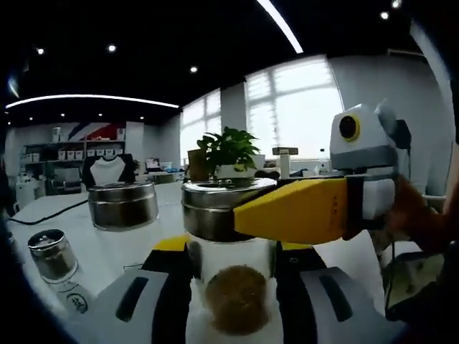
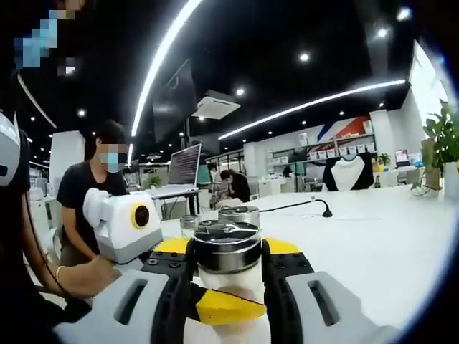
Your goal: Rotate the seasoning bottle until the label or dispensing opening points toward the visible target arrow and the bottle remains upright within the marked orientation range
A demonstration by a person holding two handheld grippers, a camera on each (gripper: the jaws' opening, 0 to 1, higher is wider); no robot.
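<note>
The seasoning bottle [image 1: 237, 304] is clear glass with brown seasoning inside and a metal cap [image 1: 204, 204]. It stands upright between the black pads of my left gripper [image 1: 237, 269], which is shut on the glass body. My right gripper [image 1: 240, 218] comes in from the right, its yellow jaw lying across the cap. In the right gripper view the same cap [image 2: 224, 247] sits clamped between the jaws of my right gripper [image 2: 226, 261], and a yellow jaw of my left gripper [image 2: 222, 308] crosses the bottle below it. No label or arrow is visible.
Two more metal-capped jars stand on the white table [image 1: 43, 211]: one [image 1: 123, 204] left of the bottle, a smaller one [image 1: 51, 254] nearer. A potted plant [image 1: 229, 150] is behind. A person [image 2: 90, 186] sits by a laptop [image 2: 185, 168]; a cable [image 2: 301, 204] crosses the table.
</note>
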